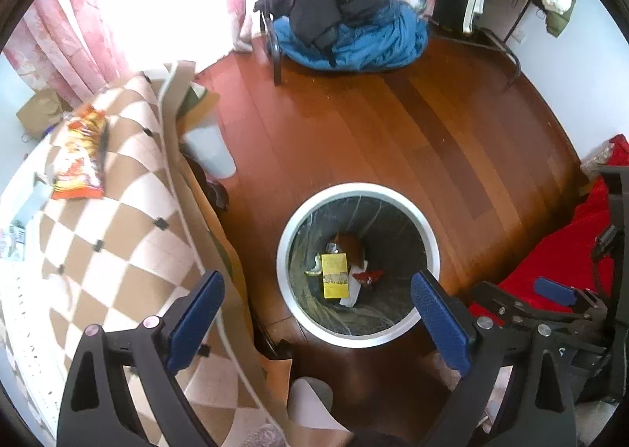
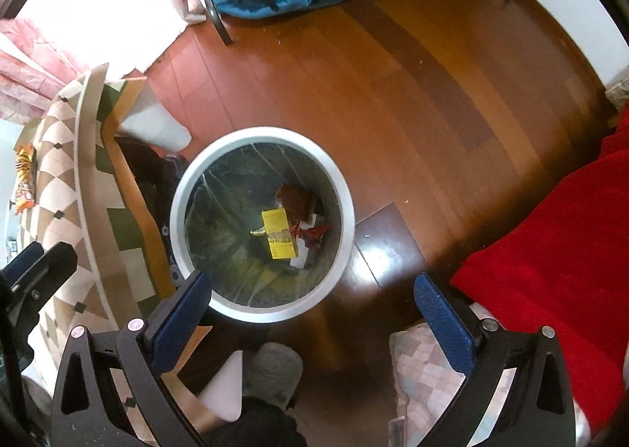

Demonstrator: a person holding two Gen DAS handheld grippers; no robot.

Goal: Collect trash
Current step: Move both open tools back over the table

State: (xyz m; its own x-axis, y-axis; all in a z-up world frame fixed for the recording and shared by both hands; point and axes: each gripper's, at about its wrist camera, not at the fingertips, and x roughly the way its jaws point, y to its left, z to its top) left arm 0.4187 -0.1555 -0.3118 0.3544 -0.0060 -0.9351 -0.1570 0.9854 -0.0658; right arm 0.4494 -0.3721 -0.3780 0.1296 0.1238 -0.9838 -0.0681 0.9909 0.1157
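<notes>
A: Left wrist view first: your left gripper [image 1: 316,317] has its blue-padded jaws spread wide with nothing between them, pointing down at the round white-rimmed trash bin with a dark liner [image 1: 289,227] on the reddish wooden floor [image 1: 373,124].

B: And what's in the bin?

A: At its bottom you can see a flat yellow cardboard box [image 1: 335,275], a crumpled red wrapper [image 1: 371,276] just beside it, and a white scrap of paper [image 1: 352,295] partly under the box. A brown piece lies behind them; I cannot tell what it is.

B: Your other hand?

A: From the right wrist view, your right gripper [image 2: 312,319] is also spread wide and empty, held above the near edge of the same bin. The yellow box shows there too, inside the bin.

B: Any trash outside it?

A: An orange and yellow snack bag [image 1: 80,156] lies on the brown-and-white checkered cloth [image 1: 129,234] to your left, well apart from the bin. A red blanket [image 2: 550,242] is at your right, and a heap of blue and black clothing [image 1: 346,30] sits on the far side of the floor.
</notes>
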